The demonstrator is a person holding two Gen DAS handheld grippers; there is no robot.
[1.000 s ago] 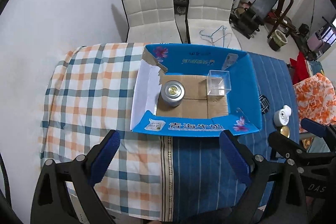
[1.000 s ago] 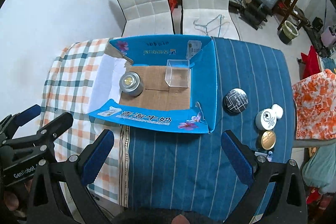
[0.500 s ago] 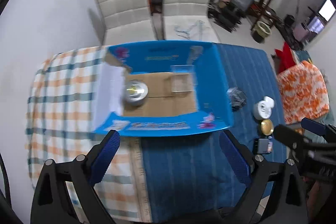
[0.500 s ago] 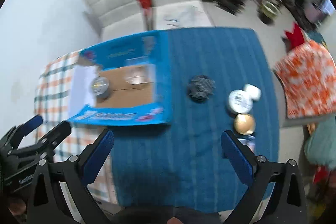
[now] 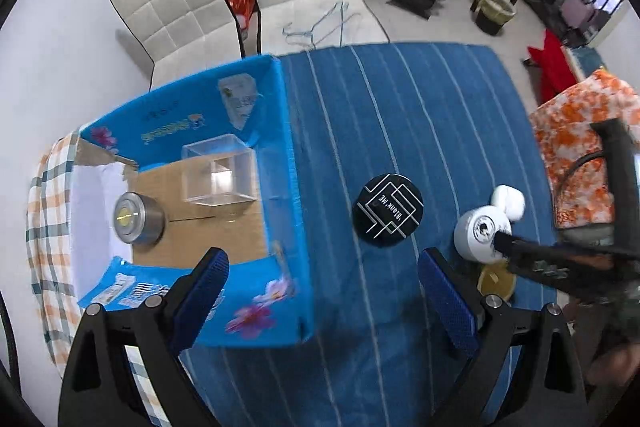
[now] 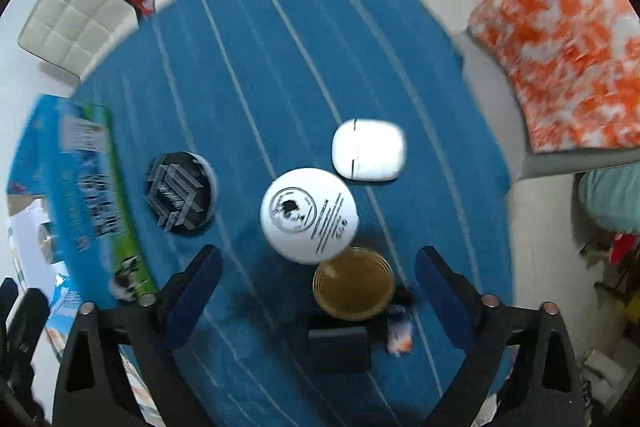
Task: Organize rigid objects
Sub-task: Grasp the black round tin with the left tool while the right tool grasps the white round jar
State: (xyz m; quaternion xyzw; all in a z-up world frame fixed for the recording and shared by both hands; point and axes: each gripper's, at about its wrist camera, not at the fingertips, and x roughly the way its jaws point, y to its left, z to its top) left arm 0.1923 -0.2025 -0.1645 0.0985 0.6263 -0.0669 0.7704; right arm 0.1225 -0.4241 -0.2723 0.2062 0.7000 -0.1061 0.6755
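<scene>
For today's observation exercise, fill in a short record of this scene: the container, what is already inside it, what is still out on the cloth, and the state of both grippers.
container: blue cardboard box, open-topped
inside box: silver tin; clear plastic cube
on the blue striped cloth: black round tin; white round jar; white earbud case; gold-lidded jar
left gripper: open, empty
right gripper: open, empty, above the white round jar and gold-lidded jar
</scene>
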